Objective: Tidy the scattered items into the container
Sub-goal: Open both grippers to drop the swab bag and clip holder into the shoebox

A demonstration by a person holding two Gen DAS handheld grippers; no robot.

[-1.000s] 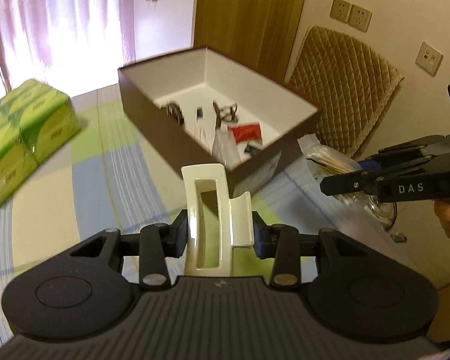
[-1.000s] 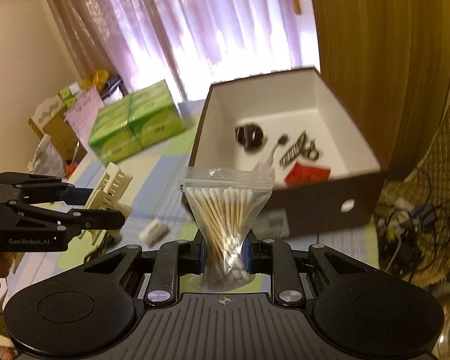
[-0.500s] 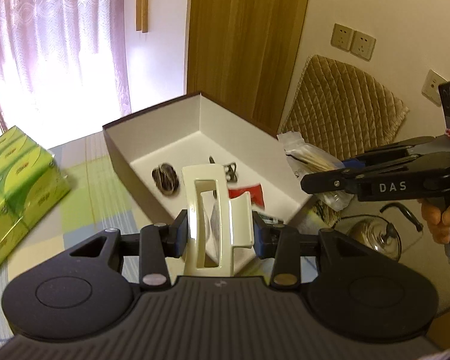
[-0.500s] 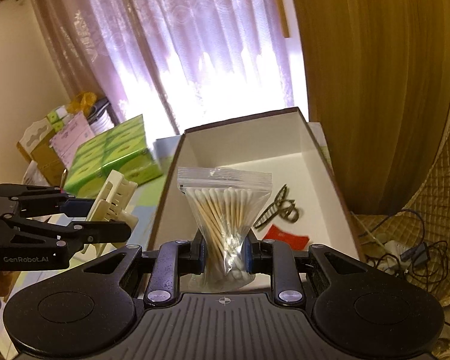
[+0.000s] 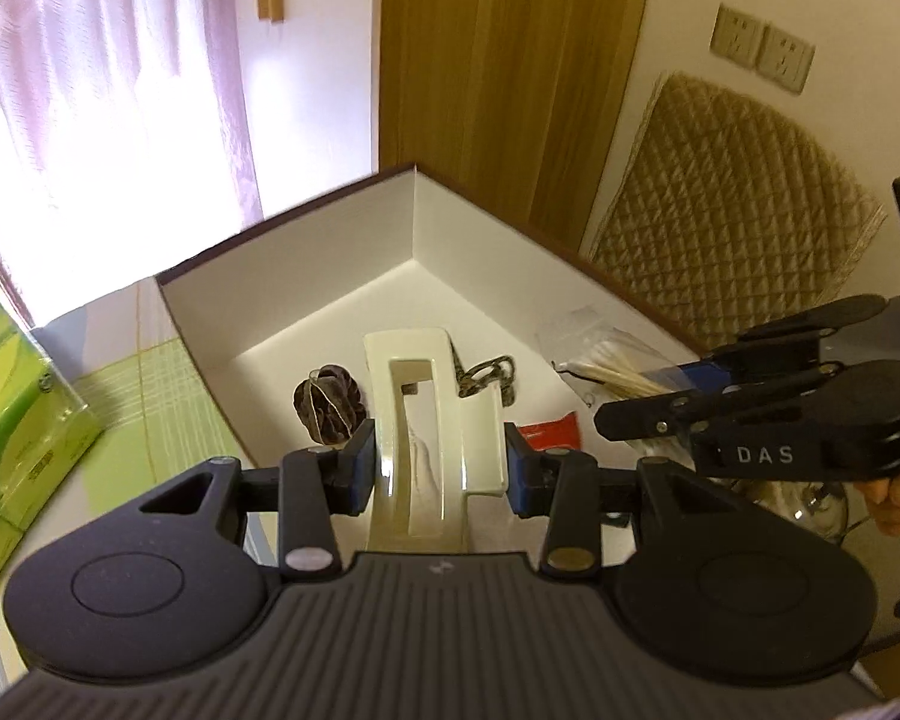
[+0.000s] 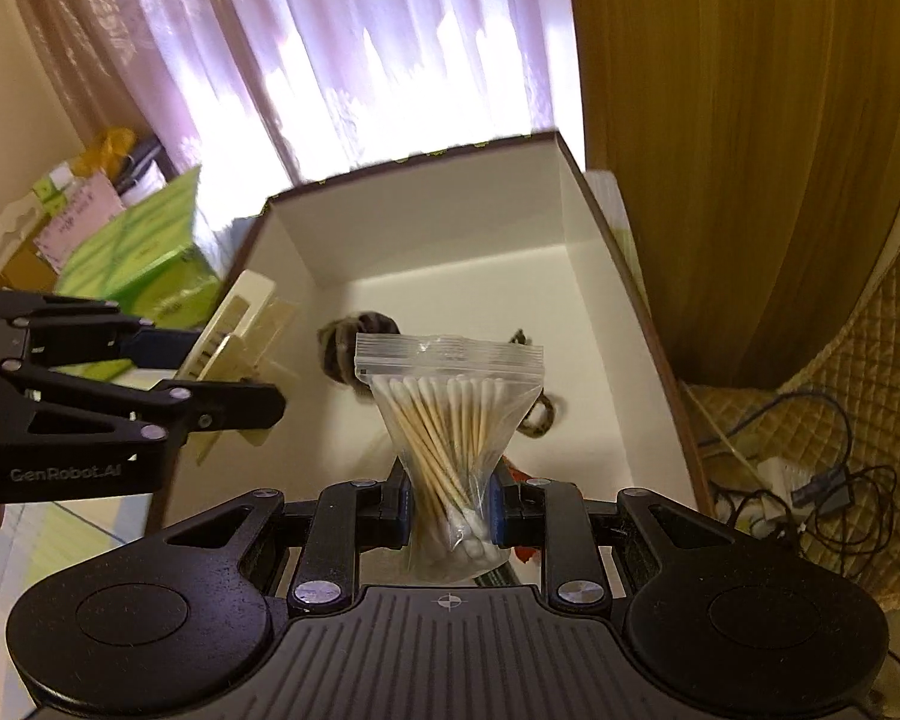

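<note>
Fingers of the left gripper (image 5: pixel 441 459) pinch a cream hair claw clip (image 5: pixel 432 420) by its sides, blue pads pressed against it, while the right gripper (image 6: pixel 450 513) squeezes a clear zip bag of cotton swabs (image 6: pixel 450 414) near its base so the bag bulges above the pads. Both loads hang over the open white-lined box (image 5: pixel 354 276), brown on the outside, which sits on a checked green and blue tablecloth (image 5: pixel 144 396).

The left wrist view looks into a corner of the box and picks out a dark brown scrunchie (image 5: pixel 329 405) on the floor, a small metal clip (image 5: pixel 489 375) just behind the claw clip, and a red packet (image 5: pixel 552 429) near the right finger. It also shows the right gripper from the side, marked DAS, with the swab bag at its tip and a hand (image 5: pixel 894 498) on its handle. A quilted chair cushion (image 5: pixel 744 228) and wall sockets (image 5: pixel 762 48) stand behind.

The right wrist view shows the box lengthwise; here the swab bag hides much of the scrunchie and the metal clip, and only a sliver of the red packet shows. The left gripper enters at the left edge over the box wall, claw clip at its tip. Green tissue packs (image 6: pixel 144 270), lilac curtains (image 6: pixel 330 48) and tangled cables (image 6: pixel 810 480) surround the table.
</note>
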